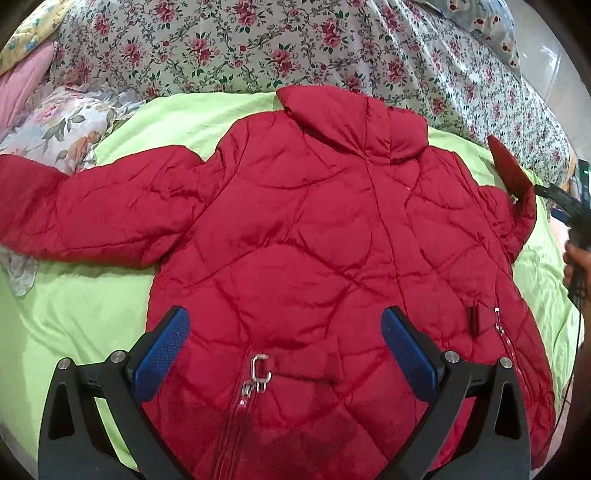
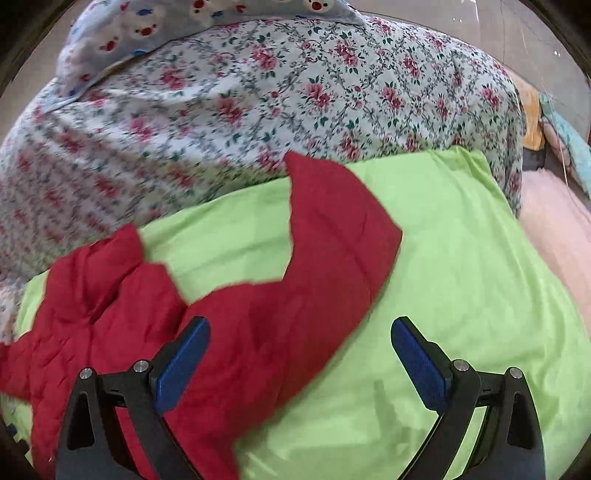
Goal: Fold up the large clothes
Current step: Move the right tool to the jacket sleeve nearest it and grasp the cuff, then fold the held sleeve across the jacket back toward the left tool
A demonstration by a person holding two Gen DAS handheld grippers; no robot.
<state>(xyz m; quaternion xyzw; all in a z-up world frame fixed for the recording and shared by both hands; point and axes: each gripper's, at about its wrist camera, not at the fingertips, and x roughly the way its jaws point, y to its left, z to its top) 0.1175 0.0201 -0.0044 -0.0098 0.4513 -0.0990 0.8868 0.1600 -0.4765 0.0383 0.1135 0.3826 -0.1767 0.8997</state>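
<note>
A red quilted puffer jacket [image 1: 314, 229] lies spread flat on a lime-green sheet [image 1: 81, 314], collar at the far side, zipper [image 1: 255, 373] at the near hem. Its left sleeve [image 1: 92, 218] stretches out to the left. My left gripper [image 1: 284, 328] is open and empty, hovering over the jacket's lower hem. In the right wrist view the right sleeve [image 2: 332, 236] lies on the green sheet [image 2: 461, 277], pointing away. My right gripper [image 2: 299, 343] is open and empty above the sleeve's base. The right gripper also shows at the far right of the left wrist view [image 1: 569, 206].
A floral rose-print quilt [image 1: 295, 48] is bunched behind the jacket. A flowered pillow [image 1: 62, 125] and pink cloth [image 1: 26, 77] lie at the left. A blue bear-print cloth [image 2: 177, 26] sits at the back, and a pink blanket [image 2: 554, 229] lies at the right edge.
</note>
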